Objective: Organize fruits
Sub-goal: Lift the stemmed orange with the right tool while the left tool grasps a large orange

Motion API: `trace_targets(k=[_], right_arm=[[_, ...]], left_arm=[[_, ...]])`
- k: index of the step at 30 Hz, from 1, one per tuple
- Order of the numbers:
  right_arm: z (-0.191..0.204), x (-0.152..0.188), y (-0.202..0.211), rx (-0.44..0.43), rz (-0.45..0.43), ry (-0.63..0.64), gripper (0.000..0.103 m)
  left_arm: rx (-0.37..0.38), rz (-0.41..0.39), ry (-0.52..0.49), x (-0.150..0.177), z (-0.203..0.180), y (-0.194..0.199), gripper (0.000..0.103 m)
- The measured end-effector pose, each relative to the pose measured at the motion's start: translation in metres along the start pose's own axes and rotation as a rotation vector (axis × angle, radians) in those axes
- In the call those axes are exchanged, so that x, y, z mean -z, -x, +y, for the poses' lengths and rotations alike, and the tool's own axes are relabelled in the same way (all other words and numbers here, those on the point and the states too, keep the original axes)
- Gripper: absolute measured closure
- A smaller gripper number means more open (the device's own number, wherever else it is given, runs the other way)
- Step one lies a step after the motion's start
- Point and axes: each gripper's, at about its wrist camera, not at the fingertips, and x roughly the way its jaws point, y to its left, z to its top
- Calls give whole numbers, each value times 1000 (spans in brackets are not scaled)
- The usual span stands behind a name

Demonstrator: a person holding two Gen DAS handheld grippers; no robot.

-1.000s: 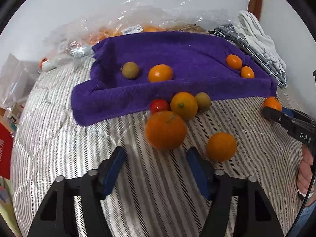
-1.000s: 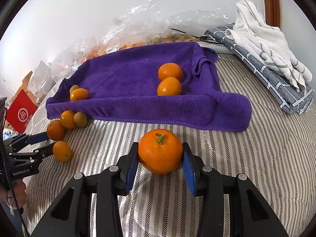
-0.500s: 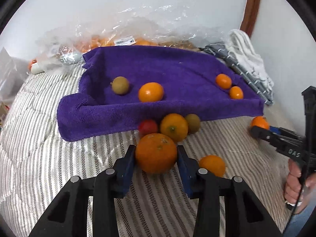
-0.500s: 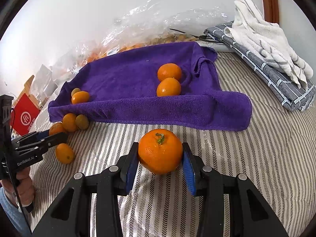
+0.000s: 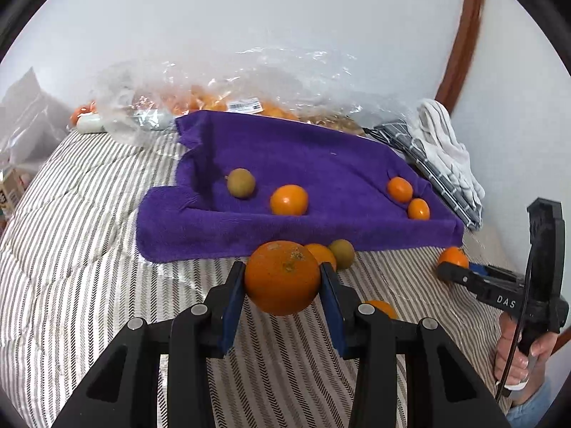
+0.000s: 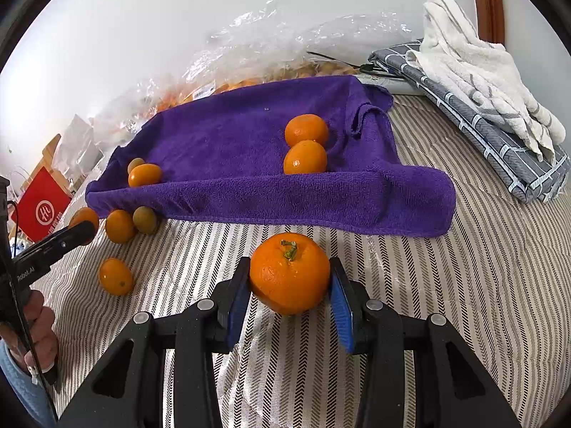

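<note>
My left gripper (image 5: 282,280) is shut on a large orange (image 5: 282,277) and holds it above the striped bedcover, in front of the purple towel (image 5: 321,157). My right gripper (image 6: 289,280) is shut on another large orange with a green stem (image 6: 289,273), just in front of the towel's (image 6: 249,135) near fold. On the towel lie a greenish fruit (image 5: 241,183) and three small oranges (image 5: 289,199). Loose small fruits (image 6: 120,225) lie on the cover by the towel's edge. A small orange (image 5: 383,308) lies behind my left gripper's right finger.
A clear plastic bag of oranges (image 5: 228,100) lies behind the towel against the wall. Folded grey and white cloths (image 6: 478,71) sit at the right. A red box (image 6: 41,203) and packets stand at the left edge of the bed.
My left gripper closed on the large orange and has lifted it off the cover. My right gripper still holds its orange and has barely moved.
</note>
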Motion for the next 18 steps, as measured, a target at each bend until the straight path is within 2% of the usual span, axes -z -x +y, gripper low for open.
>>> trace_targets(k=[12, 18], right_arm=[[-4, 2, 8, -33, -43, -15, 61], [-4, 3, 13, -38, -69, -17, 61]], left_arm=[[-17, -69, -64, 2, -11, 14, 64], [-50, -83, -83, 2, -15, 17, 64]])
